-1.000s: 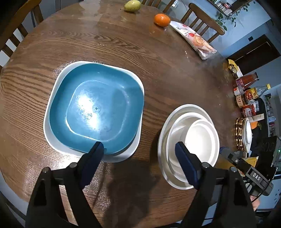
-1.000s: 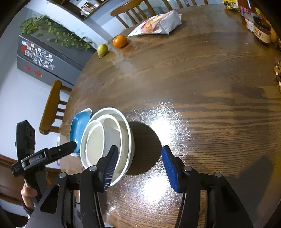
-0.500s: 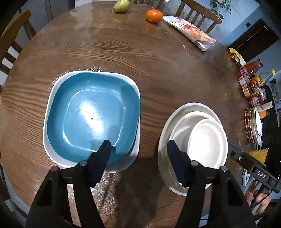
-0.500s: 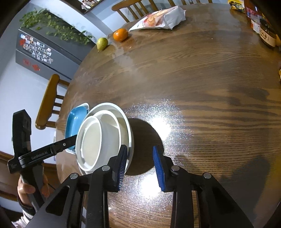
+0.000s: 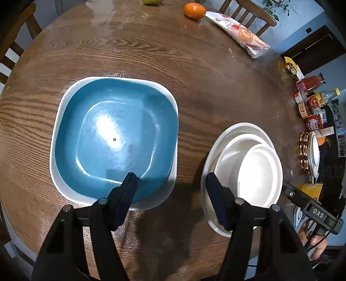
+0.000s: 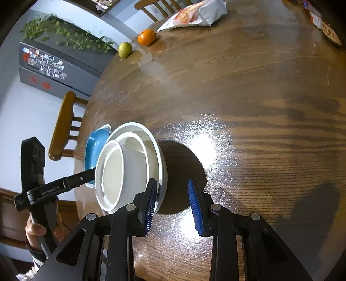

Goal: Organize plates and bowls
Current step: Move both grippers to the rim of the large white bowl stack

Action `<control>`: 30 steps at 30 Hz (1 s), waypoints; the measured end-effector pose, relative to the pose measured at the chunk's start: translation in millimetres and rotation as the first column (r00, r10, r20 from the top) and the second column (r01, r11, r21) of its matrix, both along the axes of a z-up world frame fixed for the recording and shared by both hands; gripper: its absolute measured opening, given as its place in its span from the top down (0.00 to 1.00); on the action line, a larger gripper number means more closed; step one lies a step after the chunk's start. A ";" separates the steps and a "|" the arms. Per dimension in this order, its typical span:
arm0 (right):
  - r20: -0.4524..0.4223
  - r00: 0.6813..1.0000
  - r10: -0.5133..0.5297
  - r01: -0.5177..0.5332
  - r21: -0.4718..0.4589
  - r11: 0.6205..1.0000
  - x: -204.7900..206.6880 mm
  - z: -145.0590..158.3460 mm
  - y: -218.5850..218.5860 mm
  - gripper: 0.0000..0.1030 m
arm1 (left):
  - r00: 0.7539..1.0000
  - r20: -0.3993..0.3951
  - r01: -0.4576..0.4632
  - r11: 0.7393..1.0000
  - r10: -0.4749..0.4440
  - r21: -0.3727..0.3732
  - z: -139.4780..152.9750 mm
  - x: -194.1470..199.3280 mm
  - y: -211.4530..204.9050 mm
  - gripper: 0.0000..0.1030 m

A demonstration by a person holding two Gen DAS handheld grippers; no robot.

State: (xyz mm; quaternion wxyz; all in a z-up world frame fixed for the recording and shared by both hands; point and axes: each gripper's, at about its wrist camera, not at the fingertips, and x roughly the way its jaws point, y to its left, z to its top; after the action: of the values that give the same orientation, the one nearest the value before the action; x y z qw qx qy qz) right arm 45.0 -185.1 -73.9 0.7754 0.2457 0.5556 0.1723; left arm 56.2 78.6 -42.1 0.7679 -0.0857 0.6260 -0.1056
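Now my left gripper point(image 5: 170, 200) gapes wide, holding nothing, over one blue plate point(image 5: 114, 138) on one white plate point(image 5: 56, 121); my right gripper point(image 6: 172, 207) is narrower and empty beside three nested white bowls point(image 6: 138, 164).

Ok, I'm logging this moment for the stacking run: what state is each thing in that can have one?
left tongs: open, empty, above the table.
right tongs: open, empty, beside the bowl stack.
blue square plate: nested in the white square plate, upright, empty.
white bowls: nested inside one another, upright, empty.
snack bag: lying flat.
orange: whole.
pear: whole.
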 end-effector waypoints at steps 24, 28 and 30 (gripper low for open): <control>0.036 0.999 0.030 -0.027 -0.083 0.996 -2.7 10.0 16.8 0.74 | 0.997 0.025 0.071 0.993 -0.074 0.094 -5.5 7.8 -31.3 0.61; 0.043 0.999 0.034 -0.029 -0.098 0.995 -3.2 10.9 19.1 0.75 | 0.996 0.033 0.079 0.991 -0.083 0.104 -6.2 9.4 -31.9 0.61; 0.048 0.998 0.038 -0.033 -0.112 0.993 -3.6 12.0 20.2 0.75 | 0.995 0.035 0.085 0.990 -0.090 0.110 -6.0 9.5 -31.8 0.61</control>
State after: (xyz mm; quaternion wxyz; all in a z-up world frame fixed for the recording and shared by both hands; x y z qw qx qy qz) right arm 41.4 -164.9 -61.9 0.7983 0.1876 0.5491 0.1609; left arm 65.6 46.8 -48.1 0.7784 -0.0144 0.6185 -0.1069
